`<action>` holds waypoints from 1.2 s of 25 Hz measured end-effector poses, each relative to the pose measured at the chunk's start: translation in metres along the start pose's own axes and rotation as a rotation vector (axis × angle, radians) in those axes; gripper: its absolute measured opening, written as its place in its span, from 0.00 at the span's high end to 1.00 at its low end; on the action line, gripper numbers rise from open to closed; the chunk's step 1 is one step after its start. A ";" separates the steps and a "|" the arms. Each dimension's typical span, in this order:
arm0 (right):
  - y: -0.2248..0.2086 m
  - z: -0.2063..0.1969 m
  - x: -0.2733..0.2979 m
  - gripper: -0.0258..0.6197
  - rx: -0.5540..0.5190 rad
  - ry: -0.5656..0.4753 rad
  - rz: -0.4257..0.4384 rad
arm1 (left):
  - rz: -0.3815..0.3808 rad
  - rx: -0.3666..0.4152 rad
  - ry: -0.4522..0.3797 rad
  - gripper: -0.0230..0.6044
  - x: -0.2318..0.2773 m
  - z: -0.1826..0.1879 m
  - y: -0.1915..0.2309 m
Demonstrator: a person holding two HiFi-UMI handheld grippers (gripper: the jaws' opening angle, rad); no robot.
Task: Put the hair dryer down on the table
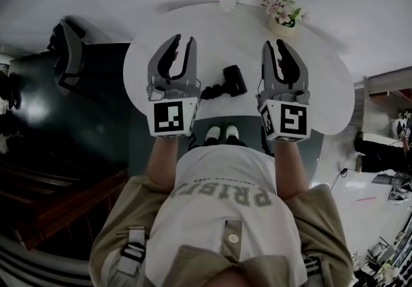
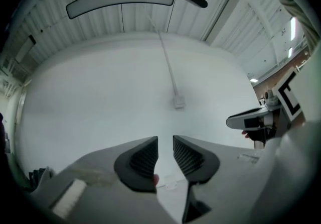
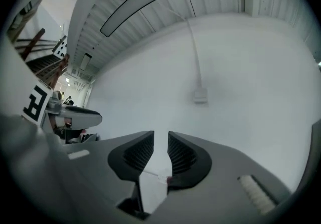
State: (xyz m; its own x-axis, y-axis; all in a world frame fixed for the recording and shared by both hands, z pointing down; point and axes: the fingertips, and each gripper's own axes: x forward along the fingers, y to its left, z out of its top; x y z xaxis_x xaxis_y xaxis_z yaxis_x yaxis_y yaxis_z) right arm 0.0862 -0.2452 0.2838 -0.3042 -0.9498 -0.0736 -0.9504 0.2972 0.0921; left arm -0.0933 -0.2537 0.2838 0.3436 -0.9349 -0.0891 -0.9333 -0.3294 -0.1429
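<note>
A black hair dryer [image 1: 225, 83] lies on its side on the round white table [image 1: 225, 35], near the front edge, with its cord trailing left. My two grippers hover above the table on either side of it and touch nothing. The left gripper [image 1: 182, 40] is left of the dryer, its jaws a narrow gap apart with nothing between them [image 2: 165, 150]. The right gripper [image 1: 275, 43] is to the dryer's right, also with a narrow empty gap [image 3: 160, 145]. Both gripper views face the white wall, so the dryer is hidden there.
A small pot of pink flowers [image 1: 282, 15] stands at the table's far right. A white box with a cable [image 1: 227, 1] sits on the wall behind the table. A dark object [image 1: 64, 54] stands on the floor to the left. The person's shoes [image 1: 222, 132] are at the table's front edge.
</note>
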 end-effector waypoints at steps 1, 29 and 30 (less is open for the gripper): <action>-0.003 0.002 -0.001 0.85 0.002 -0.008 -0.013 | 0.003 -0.003 -0.013 0.80 0.000 0.003 -0.001; -0.010 0.020 -0.004 0.95 0.016 -0.075 -0.040 | 0.023 0.019 -0.079 0.95 0.000 0.015 0.002; -0.009 0.020 -0.003 0.95 0.012 -0.074 -0.037 | 0.022 0.021 -0.077 0.95 0.000 0.015 0.002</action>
State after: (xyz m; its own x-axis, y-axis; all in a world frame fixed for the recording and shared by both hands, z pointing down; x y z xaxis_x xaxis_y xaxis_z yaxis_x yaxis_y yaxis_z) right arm 0.0942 -0.2430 0.2632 -0.2725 -0.9504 -0.1497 -0.9616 0.2636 0.0765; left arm -0.0934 -0.2527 0.2687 0.3306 -0.9287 -0.1680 -0.9387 -0.3051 -0.1605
